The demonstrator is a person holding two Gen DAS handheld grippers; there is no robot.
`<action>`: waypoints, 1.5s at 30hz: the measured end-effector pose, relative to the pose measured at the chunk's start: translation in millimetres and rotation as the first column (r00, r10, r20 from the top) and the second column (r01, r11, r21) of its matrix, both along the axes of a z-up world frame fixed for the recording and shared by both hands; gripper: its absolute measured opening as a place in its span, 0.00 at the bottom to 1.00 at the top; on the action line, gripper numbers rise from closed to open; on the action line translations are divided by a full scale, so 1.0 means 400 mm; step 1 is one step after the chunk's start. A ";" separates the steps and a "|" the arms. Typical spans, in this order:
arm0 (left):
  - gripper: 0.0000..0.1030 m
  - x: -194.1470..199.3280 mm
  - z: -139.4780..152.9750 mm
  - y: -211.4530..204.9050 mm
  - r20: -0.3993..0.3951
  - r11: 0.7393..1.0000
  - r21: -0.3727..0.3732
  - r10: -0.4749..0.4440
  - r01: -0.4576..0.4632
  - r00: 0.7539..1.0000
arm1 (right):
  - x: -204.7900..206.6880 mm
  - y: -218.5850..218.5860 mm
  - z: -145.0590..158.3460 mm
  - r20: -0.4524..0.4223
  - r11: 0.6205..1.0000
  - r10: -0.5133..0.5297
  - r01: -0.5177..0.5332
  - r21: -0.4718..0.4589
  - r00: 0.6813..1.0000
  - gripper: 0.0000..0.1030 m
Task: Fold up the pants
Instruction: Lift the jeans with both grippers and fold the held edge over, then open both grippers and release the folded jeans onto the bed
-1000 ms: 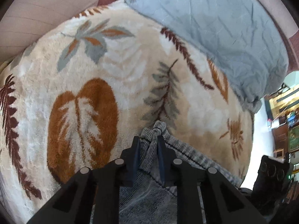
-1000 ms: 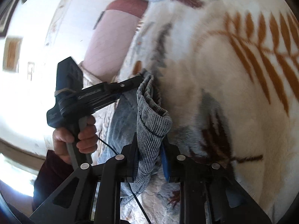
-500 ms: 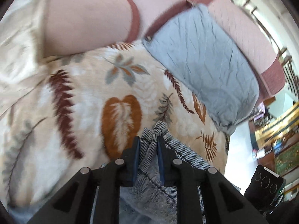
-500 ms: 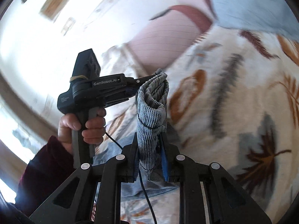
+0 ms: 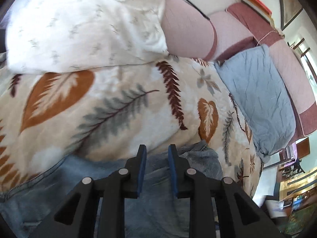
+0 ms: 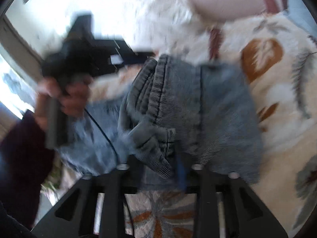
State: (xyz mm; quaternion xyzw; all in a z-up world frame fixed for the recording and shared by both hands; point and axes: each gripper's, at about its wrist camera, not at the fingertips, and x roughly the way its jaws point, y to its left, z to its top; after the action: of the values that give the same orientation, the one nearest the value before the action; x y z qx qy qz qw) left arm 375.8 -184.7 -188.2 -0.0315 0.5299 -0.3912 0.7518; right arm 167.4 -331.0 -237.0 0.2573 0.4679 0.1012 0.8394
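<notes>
pants (image 5: 178, 178) on leaf blanket (image 5: 118, 109), folded end toward pillow (image 5: 83, 23) | left gripper (image 5: 157, 158) just parted, pads clear, denim directly below | right gripper (image 6: 158, 164) just opened, ribbed waistband slack between pads | long axis runs across me, both hands equally near.
</notes>
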 end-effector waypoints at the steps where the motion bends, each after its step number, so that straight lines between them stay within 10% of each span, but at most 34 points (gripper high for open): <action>1: 0.24 -0.010 0.009 0.019 0.013 1.000 0.001 0.003 -0.003 1.000 | 0.004 0.009 -0.007 -0.007 1.000 0.004 -0.004 0.003 1.000 0.48; 6: 0.28 -0.062 0.043 0.097 0.049 1.000 0.010 0.021 -0.021 0.999 | -0.017 0.011 0.028 0.020 0.985 0.107 -0.109 0.134 0.994 0.73; 10: 0.36 -0.112 0.058 0.124 0.051 0.999 -0.020 0.033 -0.032 0.998 | -0.044 -0.097 0.075 0.102 0.936 0.069 -0.099 0.337 0.992 0.72; 14: 0.43 -0.190 0.062 0.119 0.063 0.995 -0.077 0.062 -0.057 0.996 | -0.035 -0.224 0.098 0.107 0.954 -0.131 0.096 0.285 0.986 0.73; 22: 0.43 -0.408 0.036 0.129 0.194 0.993 -0.060 0.110 -0.100 0.975 | 0.142 -0.288 0.089 0.048 0.924 -0.086 0.061 0.377 0.995 0.55; 27: 0.43 -0.466 0.026 0.088 0.307 0.999 0.010 0.047 -0.053 0.950 | 0.278 -0.230 0.104 -0.038 0.948 0.014 -0.001 0.317 0.999 0.55; 39: 0.26 -0.433 -0.076 0.070 0.236 0.995 0.055 -0.095 0.084 0.967 | 0.440 -0.084 0.052 -0.251 0.975 0.222 -0.210 0.075 0.942 0.52; 45: 0.26 -0.398 -0.023 0.200 0.264 0.996 0.076 0.018 -0.039 0.964 | 0.431 -0.044 -0.007 -0.297 0.964 0.220 -0.254 -0.083 0.929 0.21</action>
State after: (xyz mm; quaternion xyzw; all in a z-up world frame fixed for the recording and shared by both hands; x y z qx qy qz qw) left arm 216.7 -104.6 -197.4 0.0432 0.4404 -0.3593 0.8217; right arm 340.0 -348.8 -239.9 0.1600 0.6169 0.1354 0.7586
